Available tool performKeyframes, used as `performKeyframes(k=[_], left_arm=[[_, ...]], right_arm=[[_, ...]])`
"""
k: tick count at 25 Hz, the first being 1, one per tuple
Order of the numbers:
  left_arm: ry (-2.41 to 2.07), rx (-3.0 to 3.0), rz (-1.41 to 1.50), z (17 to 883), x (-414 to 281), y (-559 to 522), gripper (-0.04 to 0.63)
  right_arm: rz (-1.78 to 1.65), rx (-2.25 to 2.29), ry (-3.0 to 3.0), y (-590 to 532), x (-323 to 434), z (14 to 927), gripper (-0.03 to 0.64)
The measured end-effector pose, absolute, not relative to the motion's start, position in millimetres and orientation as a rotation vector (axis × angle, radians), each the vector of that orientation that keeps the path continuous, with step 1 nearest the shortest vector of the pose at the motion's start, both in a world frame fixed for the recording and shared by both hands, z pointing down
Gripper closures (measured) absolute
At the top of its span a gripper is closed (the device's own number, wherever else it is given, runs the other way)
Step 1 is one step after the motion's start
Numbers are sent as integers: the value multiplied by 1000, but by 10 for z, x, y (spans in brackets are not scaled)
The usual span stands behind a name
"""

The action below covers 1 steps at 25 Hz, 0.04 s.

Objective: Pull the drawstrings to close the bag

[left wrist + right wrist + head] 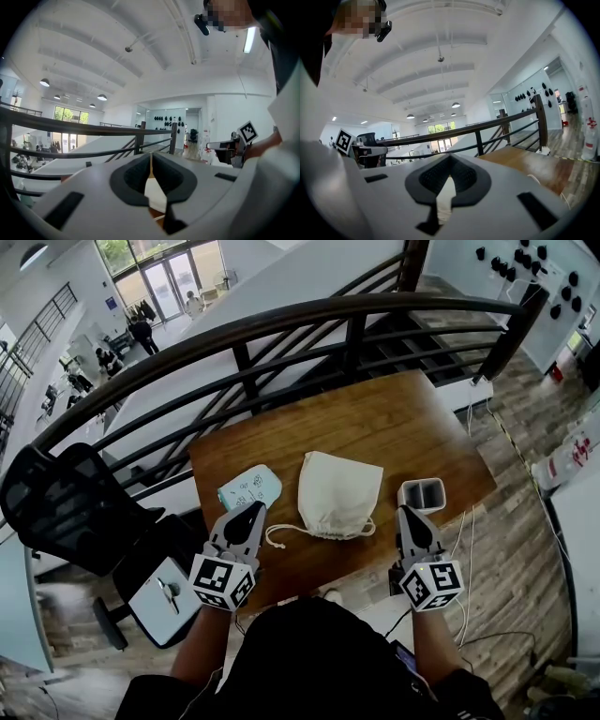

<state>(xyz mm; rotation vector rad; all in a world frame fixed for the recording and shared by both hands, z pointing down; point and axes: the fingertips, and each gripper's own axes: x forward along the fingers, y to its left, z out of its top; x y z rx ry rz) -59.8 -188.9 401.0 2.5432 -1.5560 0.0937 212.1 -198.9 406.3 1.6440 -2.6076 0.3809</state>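
A cream drawstring bag [337, 493] lies flat in the middle of the wooden table [375, 423], its gathered mouth toward me. A white drawstring [286, 532] loops out from the mouth to the left. My left gripper [256, 509] hovers at the table's near left edge, jaws shut and empty, its tip just left of the string loop. My right gripper [403, 512] is held at the near right, shut and empty, right of the bag's mouth. In the left gripper view the bag [154, 190] shows pale behind the closed jaws; the right gripper view shows the bag [445, 194] likewise.
A pale green printed card [250, 488] lies left of the bag. A small grey two-slot holder [421, 494] stands right of it. A dark metal railing [281, 334] runs behind the table. A black office chair [75, 507] is at the left.
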Motion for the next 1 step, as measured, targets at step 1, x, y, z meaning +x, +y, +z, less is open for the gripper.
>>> performKeyframes(k=[1], left_arm=[[-1554, 2544, 96, 4014, -593, -1887, 569]], right_arm=[[381, 1642, -2608, -1987, 2118, 4061, 624]])
